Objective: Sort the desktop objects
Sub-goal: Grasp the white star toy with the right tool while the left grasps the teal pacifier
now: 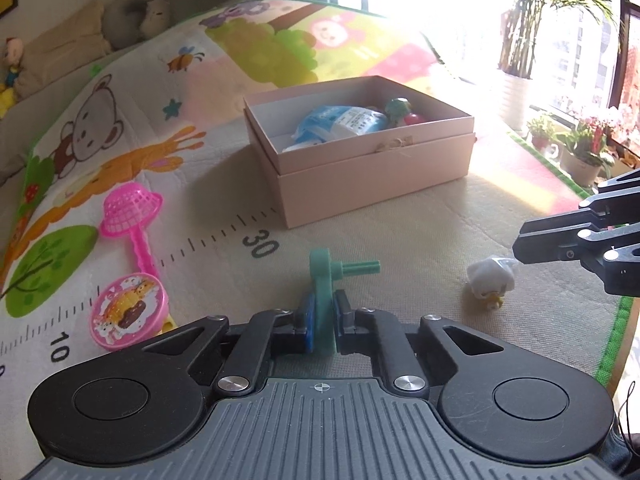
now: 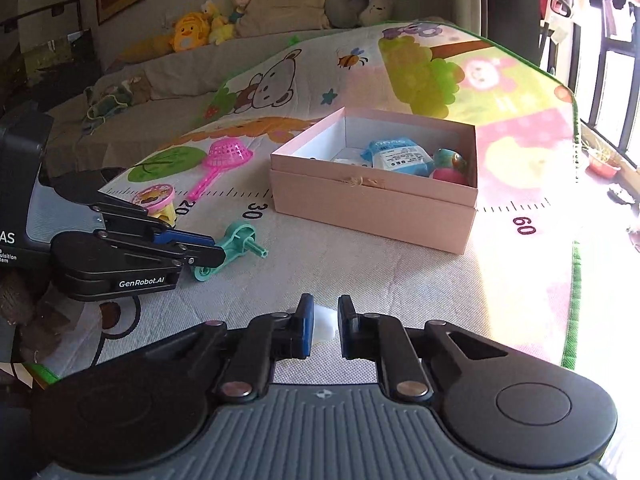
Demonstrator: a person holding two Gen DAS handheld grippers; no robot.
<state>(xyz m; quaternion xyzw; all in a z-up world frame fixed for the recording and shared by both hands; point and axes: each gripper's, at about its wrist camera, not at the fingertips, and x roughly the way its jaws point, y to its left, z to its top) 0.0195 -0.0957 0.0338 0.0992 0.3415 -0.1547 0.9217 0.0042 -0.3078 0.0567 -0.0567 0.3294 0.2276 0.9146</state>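
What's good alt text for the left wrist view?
The left claw is shut on a teal plastic toy on a cartoon play mat. Behind it sits an open pink box holding a blue packet. A pink toy net lies left, a small white toy right, near the right claw.

Your left gripper (image 1: 322, 322) covers the lower half of the green toy (image 1: 322, 292), so you cannot tell what shape its near end has. Between the right gripper (image 2: 323, 326) pads only a white sliver (image 2: 325, 322) shows; whether both pads press it is unclear. In the left wrist view, the right gripper is cut off by the right edge. Inside the pink box (image 1: 360, 168) the near wall hides the bottoms of the blue packet (image 1: 340, 122) and the balls. The window glare washes out the far mat (image 1: 440, 40).
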